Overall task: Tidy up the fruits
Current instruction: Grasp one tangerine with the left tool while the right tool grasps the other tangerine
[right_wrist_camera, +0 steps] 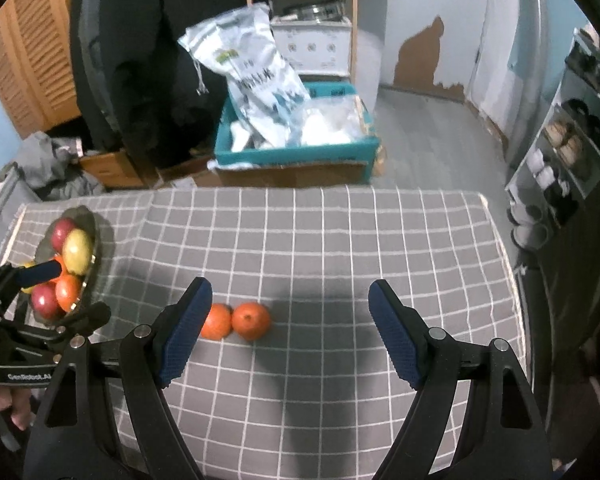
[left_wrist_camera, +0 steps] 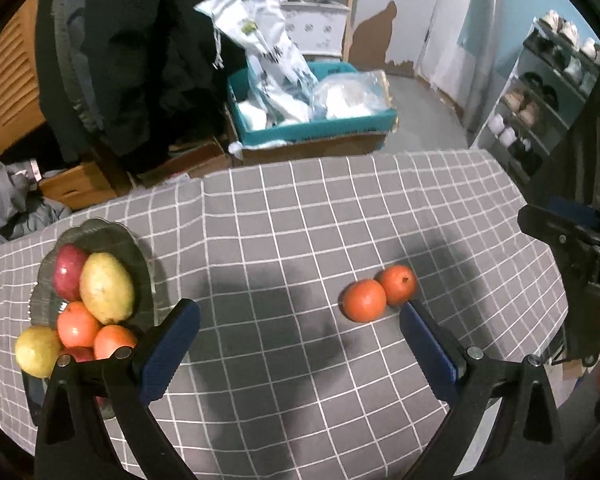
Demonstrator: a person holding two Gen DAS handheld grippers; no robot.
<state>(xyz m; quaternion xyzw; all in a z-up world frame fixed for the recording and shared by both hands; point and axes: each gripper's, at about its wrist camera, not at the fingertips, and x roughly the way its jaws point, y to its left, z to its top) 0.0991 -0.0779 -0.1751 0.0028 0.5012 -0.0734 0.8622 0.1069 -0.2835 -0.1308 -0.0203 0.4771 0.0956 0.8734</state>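
Left wrist view: a glass bowl (left_wrist_camera: 140, 256) at the lower left of the frame is piled with fruit, a mango (left_wrist_camera: 106, 288) on top, an apple (left_wrist_camera: 66, 270) behind it and oranges in front. Two loose oranges (left_wrist_camera: 378, 292) lie touching each other right of centre on the checked cloth (left_wrist_camera: 300, 208). The pile looks full, so another orange dropped on it could roll off or knock the yellow fruit (left_wrist_camera: 36, 350) at the rim over the edge. The left gripper (left_wrist_camera: 300, 320) is spread wide and holds nothing; its right finger tip sits just beside the nearer orange, seemingly not touching.

Right wrist view: the pair of oranges (right_wrist_camera: 238, 320) lies lower centre, the bowl (right_wrist_camera: 94, 232) at far left. Because the oranges touch, closing on one could nudge the other and send it rolling. The right gripper (right_wrist_camera: 290, 308) is also wide apart and empty; its left finger overlaps the left orange in the frame, and contact cannot be told.
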